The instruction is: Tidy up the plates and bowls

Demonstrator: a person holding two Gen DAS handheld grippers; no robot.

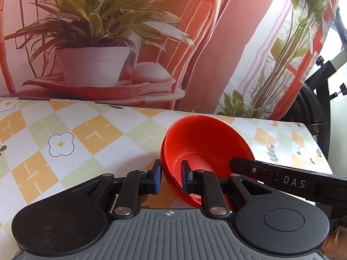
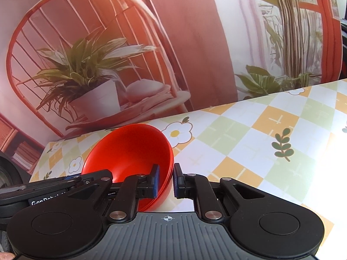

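Observation:
A stack of red bowls (image 1: 206, 138) is nested together on the checked tablecloth, tilted toward the camera. In the left wrist view my left gripper (image 1: 171, 178) straddles the stack's left rim, one pad outside and one inside, shut on it. The right gripper's black finger (image 1: 243, 164) reaches the opposite rim. In the right wrist view the red bowls (image 2: 130, 147) sit left of centre. My right gripper (image 2: 166, 179) pinches their right rim between its blue pads. The left gripper's body (image 2: 65, 179) shows at the far side.
The table (image 1: 86, 134) carries a yellow, green and white flower-print cloth (image 2: 260, 140). A printed backdrop (image 1: 151, 43) of a chair and potted plant hangs behind its far edge. A black metal stand (image 1: 321, 91) rises past the table's right end.

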